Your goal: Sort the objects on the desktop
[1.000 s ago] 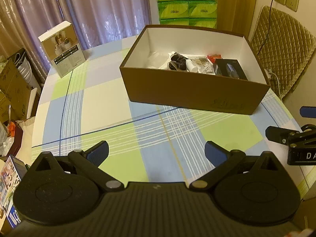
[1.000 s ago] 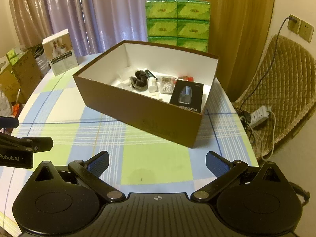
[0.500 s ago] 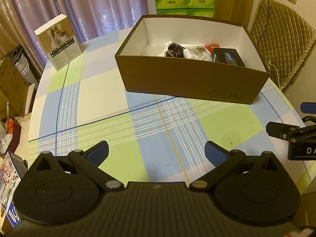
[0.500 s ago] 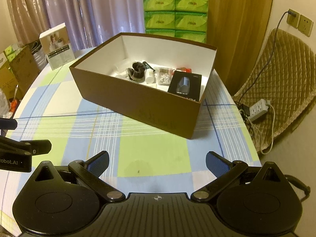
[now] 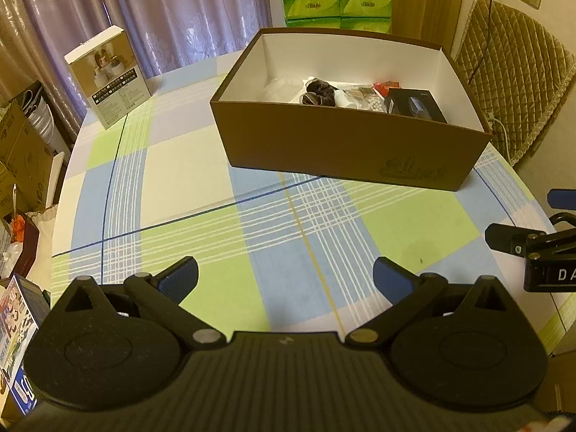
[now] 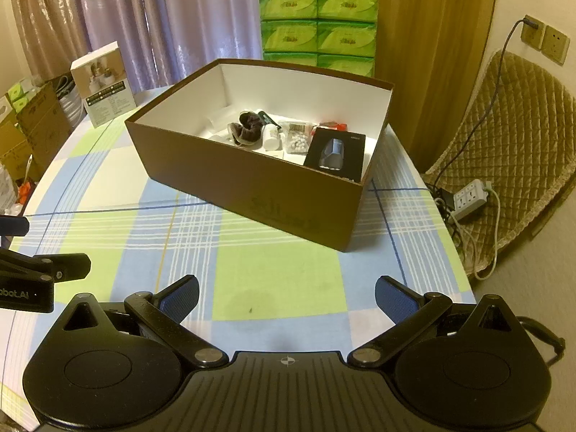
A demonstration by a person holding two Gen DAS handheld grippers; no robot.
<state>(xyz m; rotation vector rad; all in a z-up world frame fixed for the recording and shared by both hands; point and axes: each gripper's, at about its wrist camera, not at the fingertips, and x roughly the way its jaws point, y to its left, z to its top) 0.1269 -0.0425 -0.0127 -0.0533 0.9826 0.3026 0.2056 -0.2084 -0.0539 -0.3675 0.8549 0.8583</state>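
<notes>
Both tools hang low over the checked tabletop (image 5: 187,180), the left tool (image 5: 284,277) and the right tool (image 6: 286,295) each spread wide with nothing between the blue pads. The brown box (image 6: 252,183) sits on the cloth in the upper middle of both views, well apart from either tool, and holds the sorted things: a dark scrunchie (image 6: 248,127), a small white bottle (image 6: 270,136), a bag of white beads (image 6: 298,140) and a black packaged item (image 6: 336,153) leaning at its right end. A white product box (image 5: 108,75) stands upright at the upper left of the frame, with green tissue packs (image 6: 318,25) stacked behind the brown box.
</notes>
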